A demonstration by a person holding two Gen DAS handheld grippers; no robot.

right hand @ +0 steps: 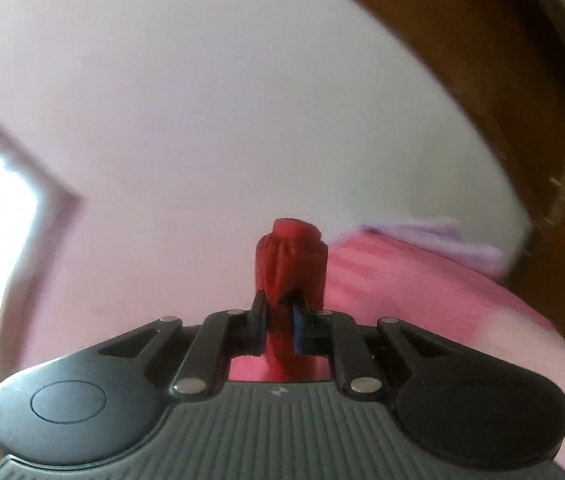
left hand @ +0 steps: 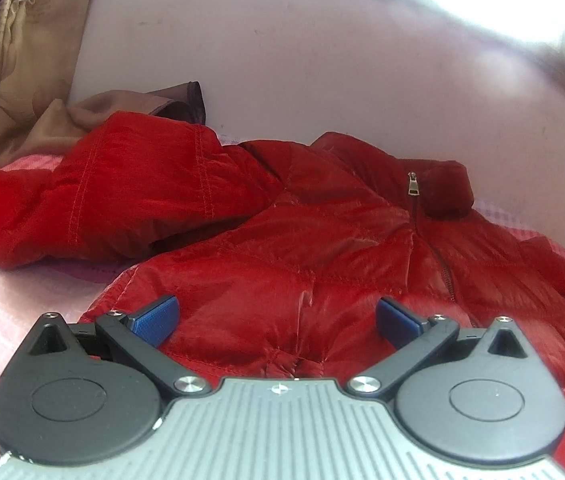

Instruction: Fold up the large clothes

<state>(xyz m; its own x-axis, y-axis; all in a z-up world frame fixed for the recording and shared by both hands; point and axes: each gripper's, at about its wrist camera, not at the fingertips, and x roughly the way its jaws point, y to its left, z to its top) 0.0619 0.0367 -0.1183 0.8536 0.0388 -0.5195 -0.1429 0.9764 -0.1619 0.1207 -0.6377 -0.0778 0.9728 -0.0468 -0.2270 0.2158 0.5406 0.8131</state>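
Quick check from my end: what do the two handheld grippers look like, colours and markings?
Both match. The left gripper and right gripper each have a ribbed grey body with a small round emblem, two rounded black housings with circular caps, black link arms on silver pins, and blue textured pads. No cables or sleeves show.

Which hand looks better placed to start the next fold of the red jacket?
Right, probably. The right gripper is shut on a bunch of the jacket, ready to pull. The left gripper is open over it, gripping nothing.
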